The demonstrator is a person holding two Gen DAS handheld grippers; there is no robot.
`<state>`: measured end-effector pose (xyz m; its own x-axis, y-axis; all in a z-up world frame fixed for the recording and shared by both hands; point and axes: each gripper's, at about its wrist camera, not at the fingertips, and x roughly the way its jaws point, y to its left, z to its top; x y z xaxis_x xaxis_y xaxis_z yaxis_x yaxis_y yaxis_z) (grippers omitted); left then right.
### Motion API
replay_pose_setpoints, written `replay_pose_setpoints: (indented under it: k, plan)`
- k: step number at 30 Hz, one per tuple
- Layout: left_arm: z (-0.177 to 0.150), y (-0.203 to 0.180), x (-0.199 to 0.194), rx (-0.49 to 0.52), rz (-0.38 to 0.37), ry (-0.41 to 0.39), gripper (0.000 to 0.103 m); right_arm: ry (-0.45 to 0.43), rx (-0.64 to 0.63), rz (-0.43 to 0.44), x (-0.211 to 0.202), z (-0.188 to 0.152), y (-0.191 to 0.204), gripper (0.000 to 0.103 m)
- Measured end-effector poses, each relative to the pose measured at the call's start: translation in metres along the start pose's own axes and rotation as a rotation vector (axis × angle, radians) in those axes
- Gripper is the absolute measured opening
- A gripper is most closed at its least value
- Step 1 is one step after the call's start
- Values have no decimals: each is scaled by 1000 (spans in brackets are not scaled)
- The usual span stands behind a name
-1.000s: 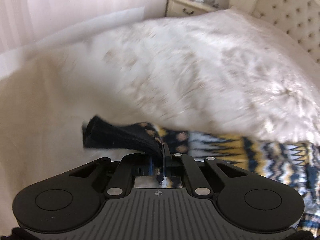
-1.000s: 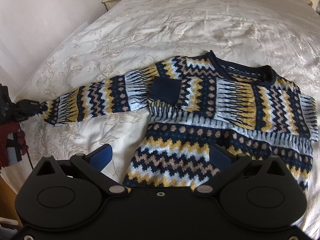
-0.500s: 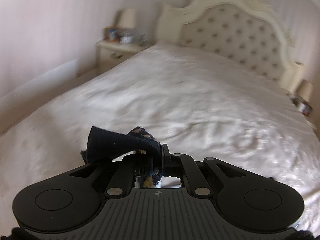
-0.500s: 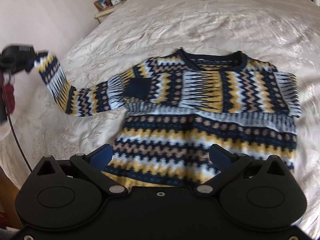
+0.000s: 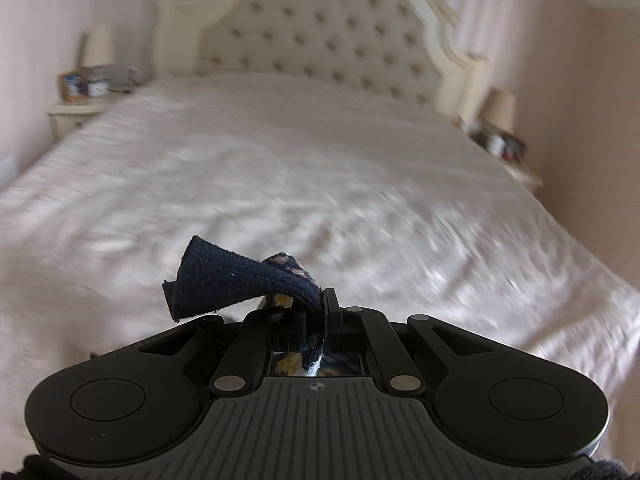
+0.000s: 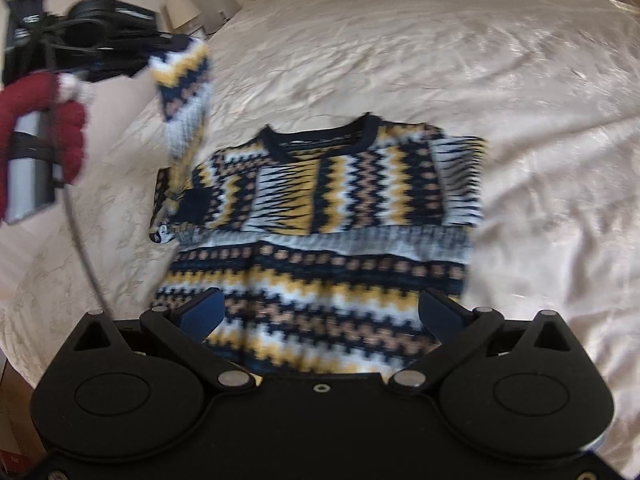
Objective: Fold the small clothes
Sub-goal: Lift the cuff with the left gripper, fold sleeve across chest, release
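Left wrist view: left tool [image 5: 320,312] clamped on navy cuff [image 5: 236,284], raised above bed [image 5: 320,184]. Right wrist view: right tool [image 6: 320,312] spread wide, empty, over sweater [image 6: 320,216] lying flat; sleeve [image 6: 186,92] lifted. Best carried across chest, laid smoothly.

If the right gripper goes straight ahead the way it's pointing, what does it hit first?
Probably the sweater lying on the bed; the open right gripper points at its lower body, though depth is unclear.
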<state>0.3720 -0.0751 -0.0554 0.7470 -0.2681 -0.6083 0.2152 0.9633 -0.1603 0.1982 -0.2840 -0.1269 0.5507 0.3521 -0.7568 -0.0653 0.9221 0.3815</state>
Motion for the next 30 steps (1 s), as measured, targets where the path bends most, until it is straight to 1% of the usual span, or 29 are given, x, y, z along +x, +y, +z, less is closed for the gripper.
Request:
replay_pose_setpoints:
  k: [2, 5, 8, 11, 18, 21, 22, 24, 25, 26, 28, 30]
  plan:
    - [-12, -28, 20, 30, -18, 41, 7, 0, 17, -6, -5, -2, -15, 103]
    - [-33, -61, 50, 71, -20, 107, 7, 4, 38, -13, -11, -6, -33, 103]
    - [-52, -83, 75, 93, -10, 177, 7, 10, 48, -14, -16, -8, -47, 103]
    - [-64, -101, 89, 99, -5, 220, 7, 15, 53, -12, -19, -10, -56, 103]
    - [-73, -132, 99, 165, -31, 253, 8, 26, 67, 3, -16, -11, -69, 103]
    - [-74, -141, 100, 180, -35, 243, 8, 24, 66, 7, -16, -9, -71, 103]
    - [-74, -141, 100, 178, -47, 233, 9, 22, 69, 10, -16, -9, -72, 103]
    - [-75, -142, 100, 168, -83, 231, 11, 14, 79, 12, -17, -9, -74, 103]
    - [-76, -141, 101, 159, -112, 239, 17, 11, 84, 13, -16, -9, -75, 103]
    - [-76, -141, 103, 153, -129, 249, 21, 9, 90, 13, -17, -9, -77, 103]
    - [-76, -144, 105, 156, -143, 264, 27, 6, 100, 14, -17, -9, -80, 103]
    - [-76, -147, 103, 171, -140, 256, 31, 2, 106, 12, -17, -8, -83, 103]
